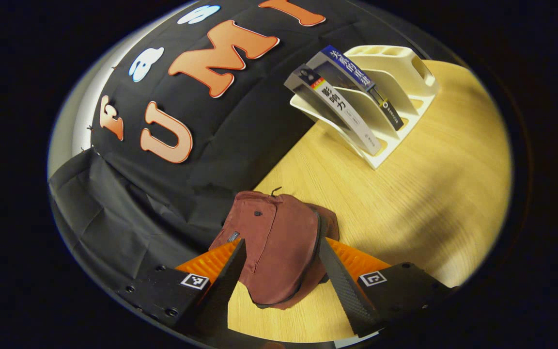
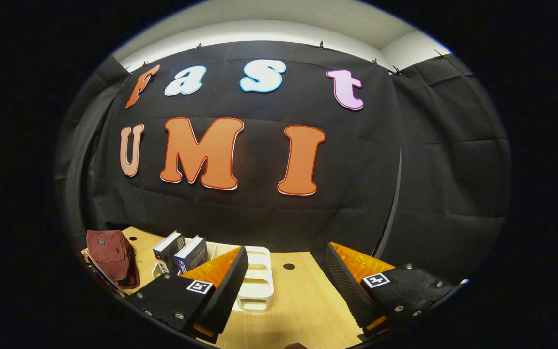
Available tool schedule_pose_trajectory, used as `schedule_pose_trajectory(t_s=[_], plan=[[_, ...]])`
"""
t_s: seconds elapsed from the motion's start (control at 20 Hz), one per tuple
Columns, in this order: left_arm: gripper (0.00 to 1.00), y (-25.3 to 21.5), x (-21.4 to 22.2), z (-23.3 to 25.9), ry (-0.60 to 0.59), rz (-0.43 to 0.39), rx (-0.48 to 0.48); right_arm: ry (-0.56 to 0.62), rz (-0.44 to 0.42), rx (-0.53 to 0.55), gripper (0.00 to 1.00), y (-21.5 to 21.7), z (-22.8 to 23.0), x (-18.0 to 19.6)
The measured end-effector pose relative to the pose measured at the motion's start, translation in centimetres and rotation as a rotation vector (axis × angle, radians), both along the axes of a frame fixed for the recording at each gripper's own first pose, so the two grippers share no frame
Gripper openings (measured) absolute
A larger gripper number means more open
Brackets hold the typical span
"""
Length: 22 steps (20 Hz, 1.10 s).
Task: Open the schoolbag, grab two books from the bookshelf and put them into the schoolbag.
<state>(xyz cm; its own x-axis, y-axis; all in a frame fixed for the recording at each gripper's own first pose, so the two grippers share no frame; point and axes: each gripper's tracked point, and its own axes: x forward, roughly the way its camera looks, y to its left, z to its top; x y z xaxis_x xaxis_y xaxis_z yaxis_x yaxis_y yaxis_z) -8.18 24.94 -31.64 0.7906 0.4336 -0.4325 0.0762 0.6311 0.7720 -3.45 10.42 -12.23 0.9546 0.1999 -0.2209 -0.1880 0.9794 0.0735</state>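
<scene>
The left hand-held gripper [image 1: 281, 264] hovers with its fingers spread wide on either side of the schoolbag [image 1: 274, 242], gripping nothing; the bag looks unopened, so the step in hand is probably to pinch its flap edge or zip pull – best taken low and square, not a fistful of cloth. The right hand-held gripper [image 2: 284, 278] hangs open and empty above the tabletop [image 2: 303, 300]. Bare wood lies between bag and bookshelf [image 1: 395, 82] – ample room; both books [image 1: 337, 104] lean there, near the tabletop's back edge
</scene>
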Motion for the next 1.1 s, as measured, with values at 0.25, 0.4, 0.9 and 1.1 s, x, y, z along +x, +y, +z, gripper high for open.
schedule_pose_trajectory(t_s=[0.25,0.4,0.9,1.1], plan=[[0.97,1.5,0.2,-3.5,0.076,-0.02,0.089,-0.002,-0.009,-0.013,0.96,0.6,0.2,-0.1],[0.97,3.0,-0.3,-5.5,0.1,-0.003,0.125,0.003,-0.008,-0.019,0.96,0.9,0.1,-0.4],[0.95,5.5,1.9,-4.0,-0.002,0.054,0.238,0.032,-0.016,-0.05,0.96,0.4,-0.7,-0.7],[0.95,6.8,3.8,-3.9,-0.038,0.067,0.267,0.065,-0.023,-0.06,0.96,-0.1,-1.1,-0.9]])
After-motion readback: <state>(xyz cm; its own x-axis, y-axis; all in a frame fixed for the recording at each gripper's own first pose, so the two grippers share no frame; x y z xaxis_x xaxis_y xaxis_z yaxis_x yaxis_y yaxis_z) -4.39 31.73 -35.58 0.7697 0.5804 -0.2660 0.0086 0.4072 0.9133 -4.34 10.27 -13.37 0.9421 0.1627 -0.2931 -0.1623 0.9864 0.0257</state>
